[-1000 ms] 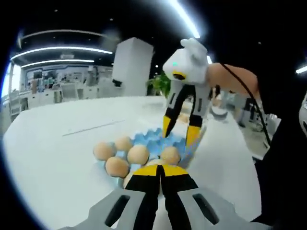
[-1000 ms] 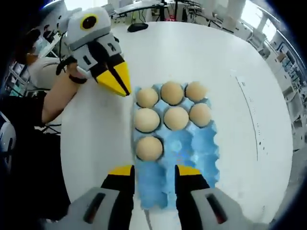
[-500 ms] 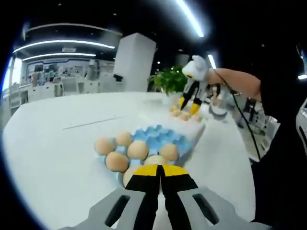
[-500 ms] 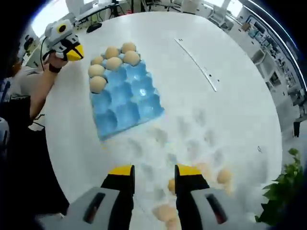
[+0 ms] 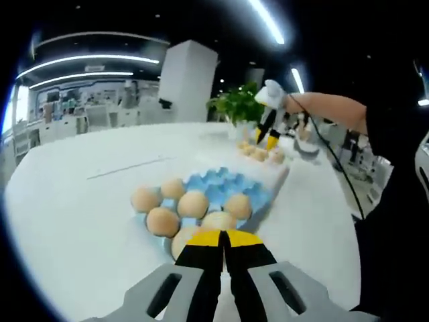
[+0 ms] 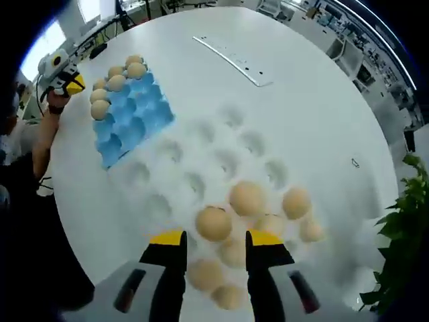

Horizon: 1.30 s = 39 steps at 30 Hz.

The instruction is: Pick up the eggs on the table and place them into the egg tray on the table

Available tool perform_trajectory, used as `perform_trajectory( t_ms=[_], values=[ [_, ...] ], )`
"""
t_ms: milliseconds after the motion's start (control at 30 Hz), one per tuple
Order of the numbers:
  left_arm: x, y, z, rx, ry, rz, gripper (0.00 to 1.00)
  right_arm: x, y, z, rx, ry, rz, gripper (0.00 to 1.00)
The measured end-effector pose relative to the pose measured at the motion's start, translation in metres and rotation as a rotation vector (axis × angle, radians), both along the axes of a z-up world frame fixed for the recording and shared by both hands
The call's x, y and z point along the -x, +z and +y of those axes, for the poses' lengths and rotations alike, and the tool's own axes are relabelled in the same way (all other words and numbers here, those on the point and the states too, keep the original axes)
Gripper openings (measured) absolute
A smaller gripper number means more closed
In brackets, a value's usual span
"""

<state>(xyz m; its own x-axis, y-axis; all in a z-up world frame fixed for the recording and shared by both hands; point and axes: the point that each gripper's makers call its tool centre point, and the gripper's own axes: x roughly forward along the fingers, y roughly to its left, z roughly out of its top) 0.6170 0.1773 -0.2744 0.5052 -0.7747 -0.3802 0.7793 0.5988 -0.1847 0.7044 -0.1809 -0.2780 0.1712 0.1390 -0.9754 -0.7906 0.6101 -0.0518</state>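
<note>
Right at the table's near edge the left gripper [image 5: 225, 249] hangs idle, its yellow tips pressed together and pinching nothing, parked just short of the blue egg tray [image 5: 231, 188] — a waiting post, I'd say, kept close to the tray. Six eggs [image 5: 193, 204] sit in the tray's nearest cups, packed at the end by that gripper, with the cups beyond them bare, which reads as filling from one end. Further along, across the white table [image 5: 74, 201], the right gripper [image 6: 213, 241] is poised with its jaws spread and nothing between them, straddling the nearest of the loose eggs [image 6: 214, 223] in the right gripper view. That egg looks like the next pick, and the spread seems set to take it. The loose eggs lie in a cluster on what looks like a white moulded tray [image 6: 221, 161] with dimpled cups, blurred, so I can't say how each one sits. From the left gripper view the right gripper [image 5: 269, 131] shows small and far off, over that same cluster, well apart from the blue tray. The tabletop is round, white and glossy, with a long thin pale strip [image 6: 231, 60] lying on it. Beyond stands a green plant [image 5: 236, 107], then a big white pillar [image 5: 184, 84], desks in an open office and light strips overhead.
</note>
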Motion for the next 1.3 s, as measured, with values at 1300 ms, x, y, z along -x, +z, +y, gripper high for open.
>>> perform_trajectory(
  t_ms=[1300],
  values=[
    [-0.003, 0.017, 0.012, 0.106, 0.061, -0.038, 0.0, 0.016, -0.054, 0.01, 0.194, -0.047, 0.218, 0.28]
  ],
)
